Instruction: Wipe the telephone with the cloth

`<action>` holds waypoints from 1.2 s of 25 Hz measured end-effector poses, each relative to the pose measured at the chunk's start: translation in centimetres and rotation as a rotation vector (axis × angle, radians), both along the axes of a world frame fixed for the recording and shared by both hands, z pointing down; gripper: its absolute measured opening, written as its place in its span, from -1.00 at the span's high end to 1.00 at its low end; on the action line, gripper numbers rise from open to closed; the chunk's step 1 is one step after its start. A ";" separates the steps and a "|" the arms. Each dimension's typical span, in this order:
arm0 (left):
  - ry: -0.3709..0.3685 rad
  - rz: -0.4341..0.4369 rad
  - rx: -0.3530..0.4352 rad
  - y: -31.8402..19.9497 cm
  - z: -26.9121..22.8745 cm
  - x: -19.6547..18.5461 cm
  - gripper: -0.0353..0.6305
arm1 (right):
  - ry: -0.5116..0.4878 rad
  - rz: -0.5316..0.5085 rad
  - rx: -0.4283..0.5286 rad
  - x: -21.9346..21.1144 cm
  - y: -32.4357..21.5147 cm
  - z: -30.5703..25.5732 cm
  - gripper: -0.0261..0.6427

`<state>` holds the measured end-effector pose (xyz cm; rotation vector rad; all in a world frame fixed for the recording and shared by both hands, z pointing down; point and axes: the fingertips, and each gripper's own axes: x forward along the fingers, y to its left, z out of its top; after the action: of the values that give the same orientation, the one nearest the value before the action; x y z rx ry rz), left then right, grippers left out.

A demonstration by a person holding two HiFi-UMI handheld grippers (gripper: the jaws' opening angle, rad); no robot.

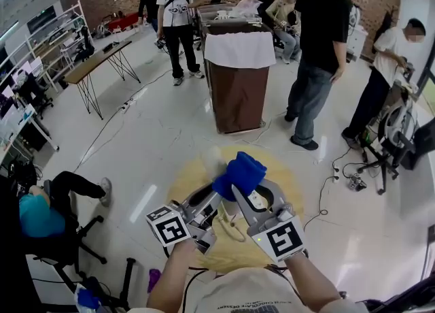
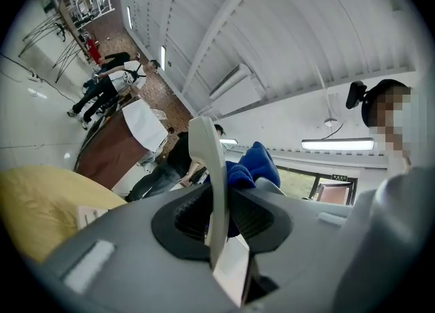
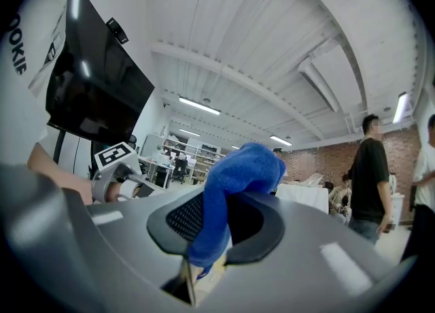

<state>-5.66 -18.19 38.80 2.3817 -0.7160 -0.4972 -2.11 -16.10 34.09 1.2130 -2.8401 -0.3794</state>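
While both grippers are held close together over the round yellow table [image 1: 182,186], a white telephone handset [image 2: 207,169] is pinched between the jaws of the left gripper [image 2: 217,220], as shown in the left gripper view. The handset is stood nearly upright there, its upper end curving above the jaws and its lower end wedged down between them. The jaws are kept partly apart by the handset's thickness. A blue cloth [image 3: 238,175] is clamped between the jaws of the right gripper [image 3: 214,230], with a bunched fold bulging above the pads and a thin tail hanging below them. In the head view the cloth is seen as a blue wad at the tip of the right gripper, pressed against the pale handset, which is blurred there. In the left gripper view the cloth is seen just behind the handset, touching its far side. A beige coiled cord [image 1: 230,222] is looped between the two grippers above the table. A white shape under the right gripper's arms is probably the telephone base [image 1: 255,201], but most of it is covered. The left gripper's marker cube is caught at the left of the right gripper view. Beyond the table a brown lectern [image 1: 238,94] draped with a white sheet [image 1: 239,50] is stood on the pale floor, and several people are seen standing around it.
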 end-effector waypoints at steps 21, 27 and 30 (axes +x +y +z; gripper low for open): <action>0.061 -0.035 0.023 -1.9 -1.9 -1.9 0.67 | 0.010 0.032 -0.165 0.8 2.5 7.0 0.71; 0.044 -0.047 0.049 -1.9 -2.4 -2.5 0.67 | 0.039 0.060 -0.202 1.5 2.3 8.9 0.71; 0.035 -0.049 0.065 -1.8 -2.7 -2.9 0.67 | 0.051 0.110 -0.239 2.9 1.6 10.6 0.71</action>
<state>-8.53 -20.03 36.14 2.4138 -0.7552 -0.5897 0.79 -14.48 44.67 1.2817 -2.6665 -0.0626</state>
